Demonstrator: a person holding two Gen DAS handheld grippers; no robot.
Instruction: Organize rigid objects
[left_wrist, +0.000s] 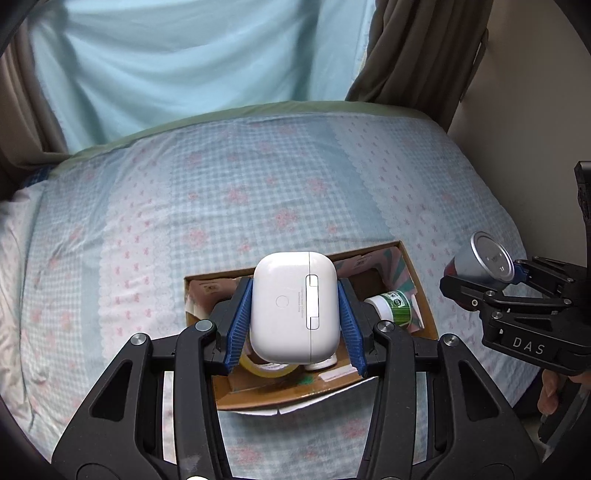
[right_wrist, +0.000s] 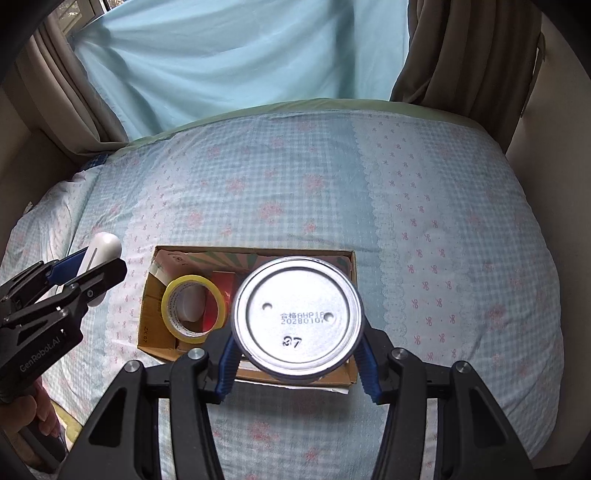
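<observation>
Presently held, item one: a glossy white rounded-rectangle plastic earbud case (left_wrist: 294, 306), pinched by its two narrow sides between the blue ribbed pads (left_wrist: 239, 325) of the left gripper (left_wrist: 294, 317), above an open brown cardboard box (left_wrist: 417, 280) that lies ahead of and below the fingers. Judged light, stiff and slick-shelled; the side hold across its width looks sound, though a smooth shell may slip if the squeeze eases. Its hinge seam runs along the fingers, the long axis pointing away from the gripper, the back face with its round button toward the camera. Item two: a silver-ended cylindrical metal can (right_wrist: 298, 320), clamped across its round wall by the right gripper (right_wrist: 298, 347), over the box's right-hand part. Judged rigid and probably heavier; its axis points toward the camera, stamped end facing it. Box contents: a yellow tape roll (right_wrist: 194, 308), a green-labelled white tub (left_wrist: 393, 304).
</observation>
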